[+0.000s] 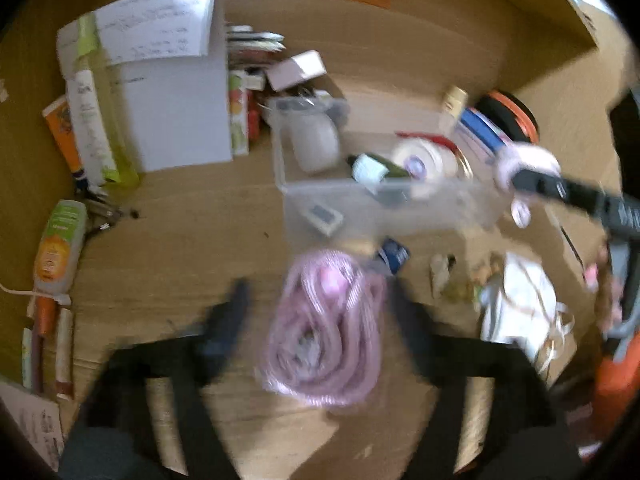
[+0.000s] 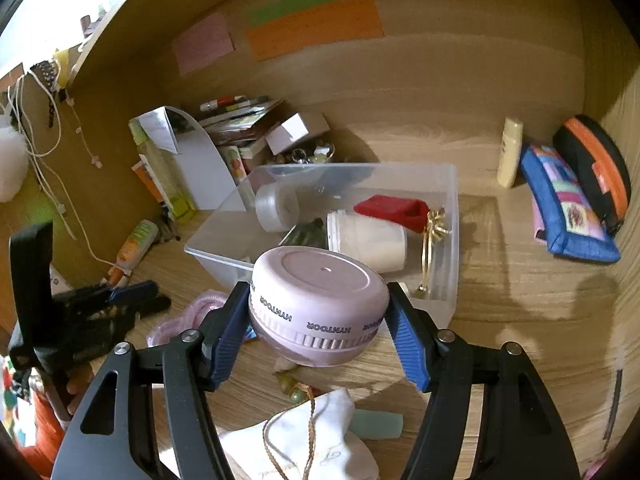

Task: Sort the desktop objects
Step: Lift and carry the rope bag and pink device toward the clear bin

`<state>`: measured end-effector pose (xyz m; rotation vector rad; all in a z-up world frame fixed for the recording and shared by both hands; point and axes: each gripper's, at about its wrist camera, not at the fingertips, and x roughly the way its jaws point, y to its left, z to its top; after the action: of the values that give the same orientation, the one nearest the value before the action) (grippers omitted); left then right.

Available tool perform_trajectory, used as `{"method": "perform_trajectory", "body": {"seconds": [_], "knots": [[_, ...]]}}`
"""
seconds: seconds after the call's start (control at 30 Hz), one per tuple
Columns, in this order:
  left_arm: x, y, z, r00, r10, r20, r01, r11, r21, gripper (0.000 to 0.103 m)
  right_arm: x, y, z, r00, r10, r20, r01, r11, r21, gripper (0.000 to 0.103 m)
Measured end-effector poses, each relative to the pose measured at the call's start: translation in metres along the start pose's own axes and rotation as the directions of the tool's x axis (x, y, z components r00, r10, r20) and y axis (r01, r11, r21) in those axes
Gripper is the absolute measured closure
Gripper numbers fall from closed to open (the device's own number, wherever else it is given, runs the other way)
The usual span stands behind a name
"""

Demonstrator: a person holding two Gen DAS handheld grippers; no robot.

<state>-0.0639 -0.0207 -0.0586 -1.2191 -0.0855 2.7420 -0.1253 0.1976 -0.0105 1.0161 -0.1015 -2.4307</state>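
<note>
A coiled pink cable point(image 1: 324, 328) in a clear wrapper lies on the wooden desk, seen blurred in the left wrist view. My left gripper point(image 1: 318, 296) is open, one finger on each side of the coil, and neither pad presses on it. The right wrist view shows the left gripper point(image 2: 148, 298) beside the cable point(image 2: 200, 308). My right gripper point(image 2: 318, 300) is shut on a pale pink round case point(image 2: 320, 304), held just in front of a clear plastic bin point(image 2: 452, 208). From the left wrist view the right gripper point(image 1: 520, 176) hangs with the case at the bin point(image 1: 288, 200).
The bin holds a tape roll point(image 2: 276, 206), a white jar point(image 2: 368, 242), a red piece point(image 2: 392, 208) and a gold bangle point(image 2: 430, 240). A white file holder point(image 2: 204, 168) stands back left. Blue point(image 2: 568, 208) and orange-black point(image 2: 596, 168) pouches lean right. A white cloth bag point(image 2: 304, 436) lies near.
</note>
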Motion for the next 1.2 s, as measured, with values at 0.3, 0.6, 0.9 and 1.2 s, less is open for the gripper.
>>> {"method": "perform_trajectory", "body": {"seconds": [0.3, 0.6, 0.9, 1.2], "knots": [[0.053, -0.037, -0.015, 0.974, 0.186, -0.126, -0.152, 0.958, 0.242, 0.015, 0.002, -0.002, 0.0, 1.0, -0.005, 0.003, 0.005, 1.0, 0.007, 0.041], [0.058, -0.013, 0.004, 0.985, 0.079, -0.151, -0.067, 0.995, 0.08, 0.04, -0.003, 0.007, -0.004, 1.0, -0.013, 0.006, 0.013, 0.999, -0.03, 0.04], [0.021, -0.012, -0.012, 0.987, 0.142, -0.071, -0.141, 0.99, 0.021, 0.05, -0.002, 0.004, -0.003, 1.0, -0.012, 0.002, 0.012, 1.0, -0.018, 0.04], [-0.016, -0.017, -0.002, 0.989, 0.136, 0.066, -0.131, 0.988, -0.078, 0.05, -0.003, 0.005, 0.003, 1.0, -0.004, 0.026, 0.004, 1.0, -0.023, 0.04]]}}
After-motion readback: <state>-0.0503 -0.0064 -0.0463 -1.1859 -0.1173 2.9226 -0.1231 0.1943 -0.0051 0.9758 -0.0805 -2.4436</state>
